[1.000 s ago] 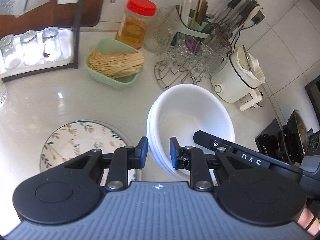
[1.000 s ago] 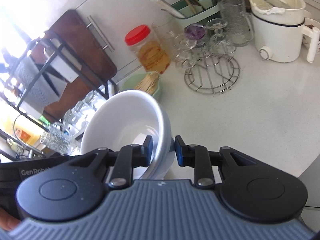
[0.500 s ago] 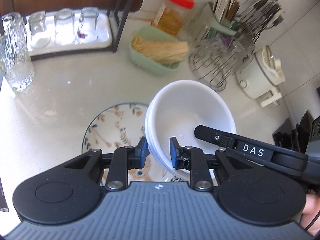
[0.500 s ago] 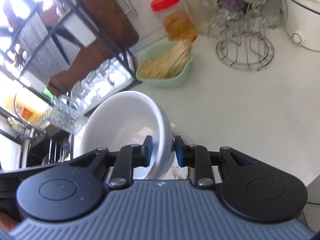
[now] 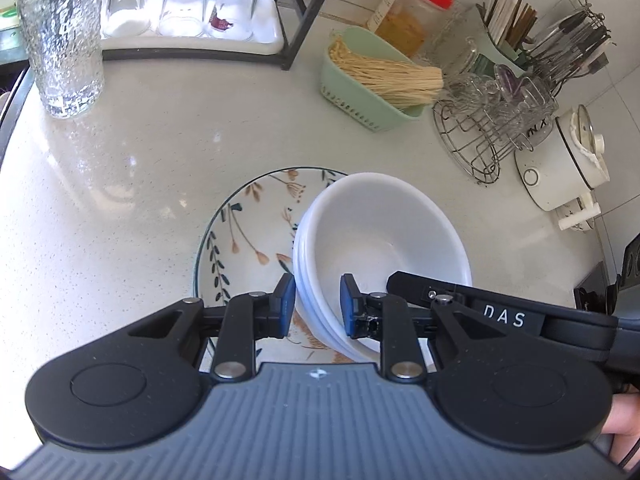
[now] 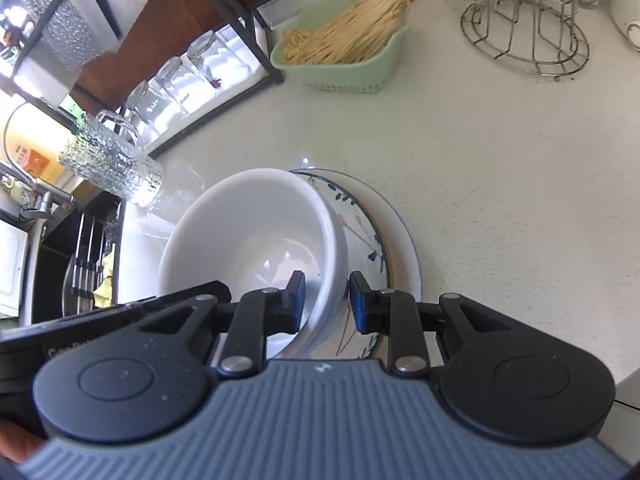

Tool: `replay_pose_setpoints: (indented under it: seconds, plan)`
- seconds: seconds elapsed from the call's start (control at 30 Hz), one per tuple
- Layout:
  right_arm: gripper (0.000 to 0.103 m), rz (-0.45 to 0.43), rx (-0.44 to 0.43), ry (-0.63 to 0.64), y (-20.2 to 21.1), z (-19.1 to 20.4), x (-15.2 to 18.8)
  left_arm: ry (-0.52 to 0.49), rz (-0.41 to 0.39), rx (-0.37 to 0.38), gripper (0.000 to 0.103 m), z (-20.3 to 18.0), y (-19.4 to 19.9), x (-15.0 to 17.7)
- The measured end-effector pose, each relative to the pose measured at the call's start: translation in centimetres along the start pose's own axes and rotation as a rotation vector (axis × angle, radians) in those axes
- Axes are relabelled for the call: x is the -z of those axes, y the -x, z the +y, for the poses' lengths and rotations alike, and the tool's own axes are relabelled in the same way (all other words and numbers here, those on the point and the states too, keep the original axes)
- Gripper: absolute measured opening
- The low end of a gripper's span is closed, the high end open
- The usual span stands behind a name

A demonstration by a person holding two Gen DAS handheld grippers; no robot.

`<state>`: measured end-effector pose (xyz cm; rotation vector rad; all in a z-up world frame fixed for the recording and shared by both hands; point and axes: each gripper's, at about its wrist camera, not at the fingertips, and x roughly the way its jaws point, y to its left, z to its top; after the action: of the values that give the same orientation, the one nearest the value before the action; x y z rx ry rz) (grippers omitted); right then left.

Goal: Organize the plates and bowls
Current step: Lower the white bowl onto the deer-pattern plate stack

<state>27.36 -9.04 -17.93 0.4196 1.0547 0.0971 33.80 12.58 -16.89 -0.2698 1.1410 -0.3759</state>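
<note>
A stack of white bowls (image 5: 384,236) hangs over a flower-patterned plate (image 5: 248,240) on the pale counter. My left gripper (image 5: 316,304) is shut on the stack's left rim. My right gripper (image 6: 326,300) is shut on the opposite rim of the white bowls (image 6: 256,232), with the patterned plate (image 6: 380,232) under and to the right of them. I cannot tell whether the stack touches the plate. The right gripper's arm also shows at the right in the left wrist view.
A textured glass (image 5: 60,40) stands at the back left beside a tray of upturned glasses (image 5: 180,4). A green basket of noodles (image 5: 372,88), a wire rack of glasses (image 5: 492,120), a red-lidded jar (image 5: 412,12) and a white pot (image 5: 560,164) line the back right. A sink (image 6: 68,264) lies left.
Both grippers have carried the bowl stack left, from beside the patterned plate to over it. The grip on both rims is unchanged.
</note>
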Motion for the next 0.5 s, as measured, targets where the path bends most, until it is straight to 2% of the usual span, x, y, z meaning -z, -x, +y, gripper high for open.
replay_pose_setpoints:
  seconds: [0.17, 0.3, 0.4, 0.47, 0.5]
  plan:
    - [0.029, 0.007, -0.019, 0.015, -1.1, -0.2, 0.0, 0.021, 0.001, -0.018, 0.026, 0.3, -0.3, 0.3]
    - [0.029, 0.015, -0.001, 0.028, -1.5, 0.2, 0.1, 0.037, -0.003, -0.026, 0.027, 0.5, -0.2, 0.6]
    - [0.029, 0.019, 0.001, 0.045, -1.3, 0.1, 0.2, 0.054, -0.013, -0.024, 0.037, 0.8, 0.4, 0.5]
    - [0.031, 0.011, -0.001, 0.053, -0.9, -0.1, 0.0, 0.055, -0.034, -0.025, 0.039, 0.9, 1.1, 0.5]
    - [0.036, 0.004, -0.001, 0.06, -0.7, -0.1, -0.1, 0.051, -0.039, -0.028, 0.039, 0.8, 1.5, 0.4]
